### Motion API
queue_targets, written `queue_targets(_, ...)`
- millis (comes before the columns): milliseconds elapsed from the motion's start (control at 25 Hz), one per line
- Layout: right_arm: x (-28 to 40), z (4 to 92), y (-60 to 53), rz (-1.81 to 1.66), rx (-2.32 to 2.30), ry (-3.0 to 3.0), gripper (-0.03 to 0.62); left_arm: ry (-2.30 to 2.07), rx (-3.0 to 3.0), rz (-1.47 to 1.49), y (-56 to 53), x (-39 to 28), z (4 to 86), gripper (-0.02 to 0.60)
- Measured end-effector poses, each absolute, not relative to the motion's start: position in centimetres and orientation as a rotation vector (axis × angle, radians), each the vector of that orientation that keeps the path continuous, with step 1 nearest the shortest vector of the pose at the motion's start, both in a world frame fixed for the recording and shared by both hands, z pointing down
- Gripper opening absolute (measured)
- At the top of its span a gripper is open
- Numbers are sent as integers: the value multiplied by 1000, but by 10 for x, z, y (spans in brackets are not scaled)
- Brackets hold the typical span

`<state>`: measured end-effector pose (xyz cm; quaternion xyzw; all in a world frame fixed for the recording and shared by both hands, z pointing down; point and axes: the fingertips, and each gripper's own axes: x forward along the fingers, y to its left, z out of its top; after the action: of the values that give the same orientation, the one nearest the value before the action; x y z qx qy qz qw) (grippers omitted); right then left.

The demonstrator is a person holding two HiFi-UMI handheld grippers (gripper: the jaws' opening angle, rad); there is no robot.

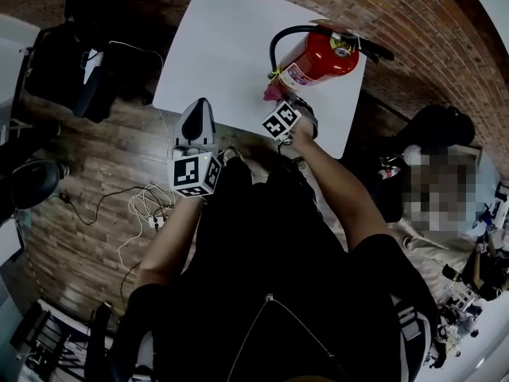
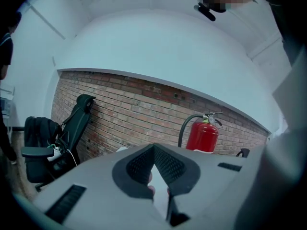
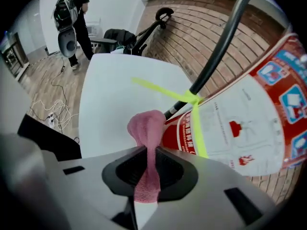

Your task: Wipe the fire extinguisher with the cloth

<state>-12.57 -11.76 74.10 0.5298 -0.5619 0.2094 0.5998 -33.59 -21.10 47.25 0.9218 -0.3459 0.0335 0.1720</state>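
White counter (image 1: 223, 46) is carrying a red cylindrical fire extinguisher (image 1: 322, 58) standing upright, valve topmost. Right gripper (image 3: 146, 159) fingers are clenching a pink cloth (image 3: 146, 126) at its base, and left gripper (image 2: 153, 152) fingers are closed empty.

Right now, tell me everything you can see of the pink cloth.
The cloth is pink and fuzzy, like microfibre. The right gripper is shut on it: a thin fold runs down between the jaws, and a bunched wad sticks out past the tips. The wad appears to press on the red body of the fire extinguisher, just below the black hose, above the white table. The head view shows only a small pink patch.
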Motion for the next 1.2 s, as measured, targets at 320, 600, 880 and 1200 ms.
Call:
queue_targets(320, -114, 777, -130, 513, 1238, -1220, 69, -1053, 2576, 136, -223, -357, 490, 8)
queue_targets(600, -116, 764, -137, 540, 1312, -1236, 69, -1046, 2575, 134, -223, -351, 489, 8)
queue_targets(880, -115, 738, -135, 539, 1383, -1269, 69, -1017, 2596, 110, -224, -340, 482, 8)
queue_targets(1200, -114, 702, -134, 538, 1458, -1309, 69, -984, 2611, 94, -220, -328, 478, 8)
